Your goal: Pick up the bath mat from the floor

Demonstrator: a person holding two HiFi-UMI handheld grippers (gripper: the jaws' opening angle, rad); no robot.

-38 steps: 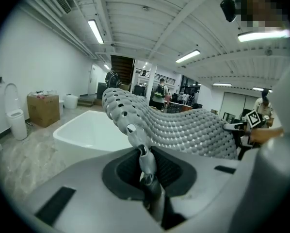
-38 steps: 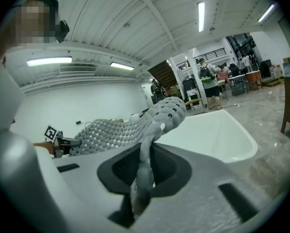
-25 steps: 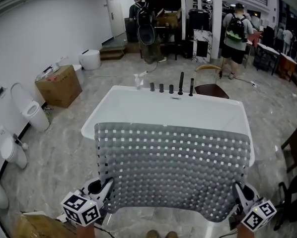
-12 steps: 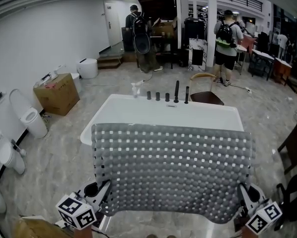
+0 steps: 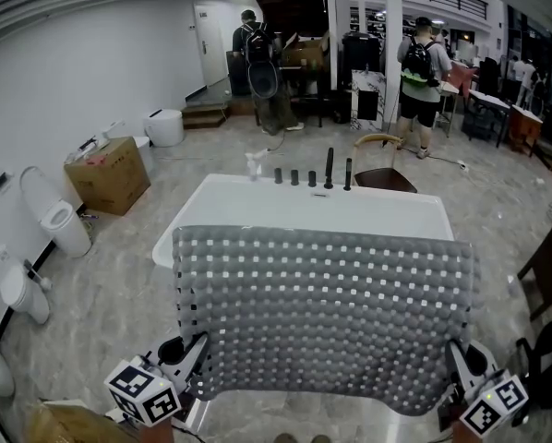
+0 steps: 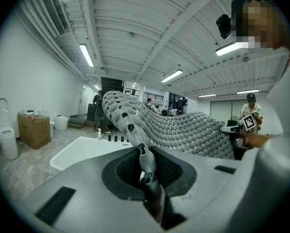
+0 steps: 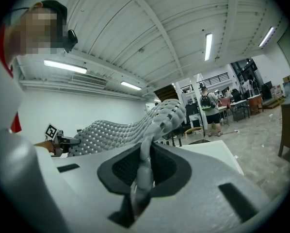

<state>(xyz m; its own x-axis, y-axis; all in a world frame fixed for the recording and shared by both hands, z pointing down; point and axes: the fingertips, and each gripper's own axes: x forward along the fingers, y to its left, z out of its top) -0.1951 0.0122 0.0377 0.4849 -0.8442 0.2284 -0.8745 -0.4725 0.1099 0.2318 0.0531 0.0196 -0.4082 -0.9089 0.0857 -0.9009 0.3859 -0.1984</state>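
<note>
A grey bath mat (image 5: pixel 324 314) with rows of small holes is held up off the floor, stretched flat between my two grippers above the near end of a white bathtub (image 5: pixel 248 209). My left gripper (image 5: pixel 198 363) is shut on the mat's near left corner, and my right gripper (image 5: pixel 454 363) is shut on its near right corner. In the left gripper view the mat's edge (image 6: pixel 144 155) is pinched between the jaws and the mat (image 6: pixel 184 127) rises away to the right. In the right gripper view the mat's edge (image 7: pixel 145 166) sits between the jaws.
Black taps (image 5: pixel 330 168) line the tub's far rim. A cardboard box (image 5: pixel 108 173) and toilets (image 5: pixel 59 215) stand along the left wall. A chair (image 5: pixel 383 173) is behind the tub. People (image 5: pixel 421 77) stand at the back. Dark furniture (image 5: pixel 548 275) is at the right.
The mat has risen a little and covers more of the tub. Both grippers keep their hold on its corners.
</note>
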